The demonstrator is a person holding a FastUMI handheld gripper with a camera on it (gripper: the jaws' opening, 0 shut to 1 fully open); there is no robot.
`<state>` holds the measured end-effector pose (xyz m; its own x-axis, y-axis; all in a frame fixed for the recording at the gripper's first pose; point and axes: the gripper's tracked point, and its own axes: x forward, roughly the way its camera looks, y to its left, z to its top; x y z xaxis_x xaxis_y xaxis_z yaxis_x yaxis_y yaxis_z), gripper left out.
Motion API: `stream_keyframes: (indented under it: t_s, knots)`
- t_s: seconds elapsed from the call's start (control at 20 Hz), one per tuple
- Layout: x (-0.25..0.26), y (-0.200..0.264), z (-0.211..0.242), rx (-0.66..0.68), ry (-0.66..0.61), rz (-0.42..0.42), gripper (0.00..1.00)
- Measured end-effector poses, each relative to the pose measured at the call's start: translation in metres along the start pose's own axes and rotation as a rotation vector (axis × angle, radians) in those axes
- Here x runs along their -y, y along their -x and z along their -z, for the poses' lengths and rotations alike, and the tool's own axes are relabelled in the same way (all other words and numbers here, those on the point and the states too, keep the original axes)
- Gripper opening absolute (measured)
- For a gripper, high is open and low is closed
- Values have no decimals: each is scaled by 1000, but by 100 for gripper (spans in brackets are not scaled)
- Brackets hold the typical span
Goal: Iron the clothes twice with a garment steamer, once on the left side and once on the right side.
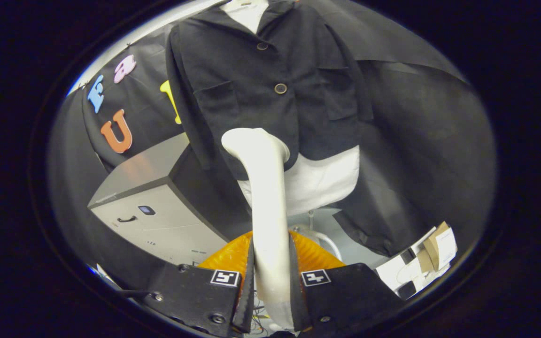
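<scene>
The garment steamer (266,202) is a white, curved wand standing upright between the two fingers of the gripper (270,281). The jaws are clamped on its lower handle, one black finger pressing on each side. The wand rises ahead of the fingers and bends at the top, where its head lies against the lower front hem of the jacket (270,89); whether the head actually touches the fabric cannot be told.

The jacket is dark, buttoned with two round buttons (280,88), and has a flap pocket on each front panel. It is fitted on a white mannequin torso (322,180), which shows below the hem and at the open collar. A thin metal stand (320,234) shows under the torso.

An orange, ribbed part (310,253) sits directly behind the fingers, on both sides of the wand. Each finger carries a square black-and-white marker (316,277) on its upper face.

Beside the jacket's sleeve stands a grey cabinet (158,206) with a dark handle on its front. On the opposite side, beyond the torso, lie white and brown cardboard boxes (432,256).
</scene>
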<state>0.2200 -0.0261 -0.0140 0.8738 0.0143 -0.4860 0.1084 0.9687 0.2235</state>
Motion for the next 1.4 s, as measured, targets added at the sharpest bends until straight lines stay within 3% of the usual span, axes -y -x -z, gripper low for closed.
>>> stream_keyframes:
  t_s: [0.3, 0.7, 1.0, 1.4]
  knots:
    - [34, 77, -31, 118, -79, 33, 35]
    - [83, 158, -140, 334, -161, 39, 35]
    - [97, 157, -240, 424, -165, -21, 35]
    - [68, 123, -349, 477, -111, -135, 35]
